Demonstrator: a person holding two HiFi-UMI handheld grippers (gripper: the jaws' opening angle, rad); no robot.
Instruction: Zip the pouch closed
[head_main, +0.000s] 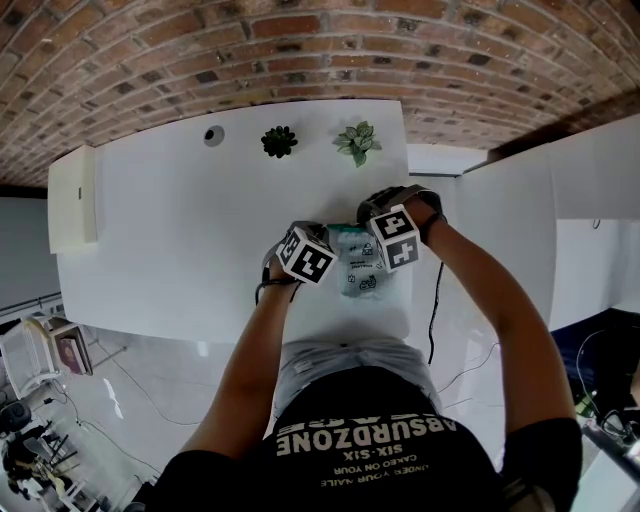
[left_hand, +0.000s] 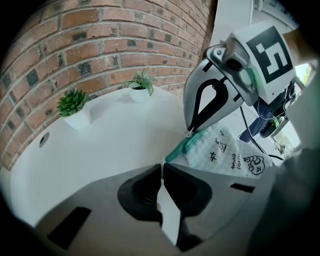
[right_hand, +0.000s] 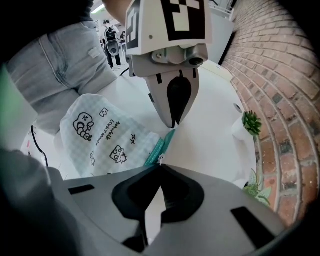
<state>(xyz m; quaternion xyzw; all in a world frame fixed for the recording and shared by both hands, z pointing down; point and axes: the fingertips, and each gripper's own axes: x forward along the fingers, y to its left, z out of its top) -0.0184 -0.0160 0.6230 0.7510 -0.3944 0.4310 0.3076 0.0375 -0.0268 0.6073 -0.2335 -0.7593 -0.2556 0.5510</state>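
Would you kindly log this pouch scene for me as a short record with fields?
Surface: white table
Item: pale checked fabric pouch with teal zip
Left gripper: shut on one end of the teal zip
Right gripper: shut on small silver zip pull
Background: two potted plants, brick wall

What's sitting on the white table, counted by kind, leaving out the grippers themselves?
Potted plants: 2
Pouch: 1
Total: 3
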